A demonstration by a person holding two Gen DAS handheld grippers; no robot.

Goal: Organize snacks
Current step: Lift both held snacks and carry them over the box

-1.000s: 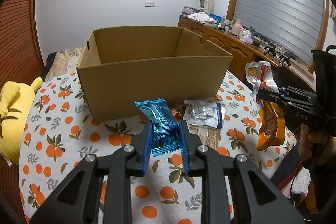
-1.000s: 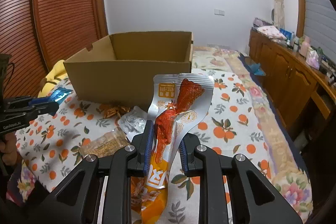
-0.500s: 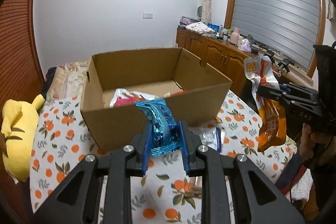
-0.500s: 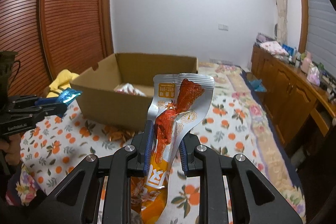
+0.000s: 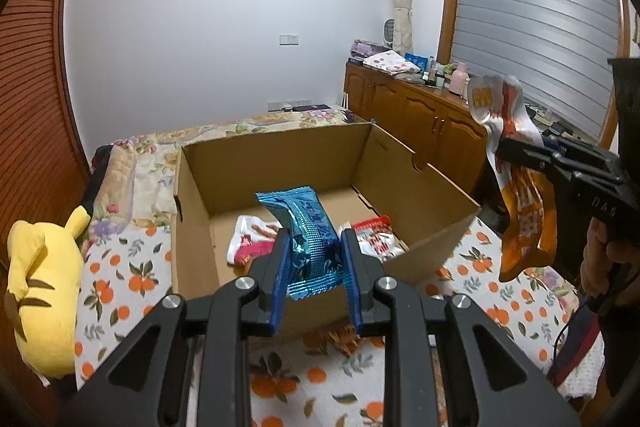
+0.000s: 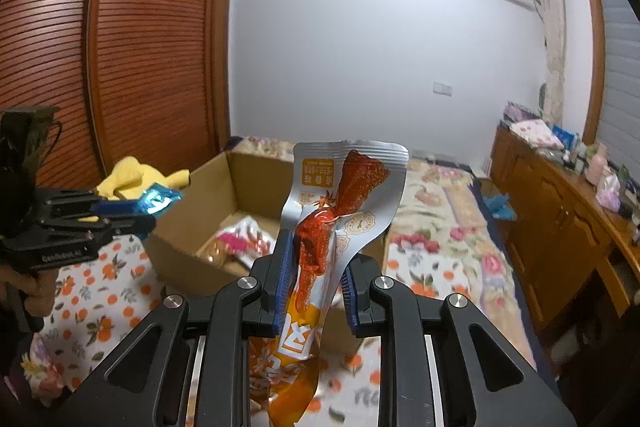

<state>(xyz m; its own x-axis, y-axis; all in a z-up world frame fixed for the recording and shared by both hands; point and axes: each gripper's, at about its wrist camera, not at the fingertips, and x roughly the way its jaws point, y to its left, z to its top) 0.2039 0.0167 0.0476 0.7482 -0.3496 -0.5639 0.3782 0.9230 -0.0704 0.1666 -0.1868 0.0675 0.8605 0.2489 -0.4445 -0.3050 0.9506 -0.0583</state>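
Boxes: one cardboard box point(image 5: 280, 163), two packets inside.
Left gripper point(image 5: 314, 259): squeezing one blue packet point(image 5: 304, 227).
Right gripper point(image 6: 314, 267): squeezing one orange packet point(image 6: 332, 227).
Surface: orange-print cloth point(image 5: 116, 279).

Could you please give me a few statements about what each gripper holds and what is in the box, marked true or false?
1. The left gripper is shut on a blue foil packet. True.
2. The right gripper is open with nothing between its fingers. False: it is shut on an orange and silver snack pouch.
3. The cardboard box already holds snack packets, among them a pink and white packet. True.
4. The box's top is closed. False: it is open and its floor is visible.
5. A yellow plush toy lies inside the box. False: it lies outside, beside the box on the orange-print cloth.
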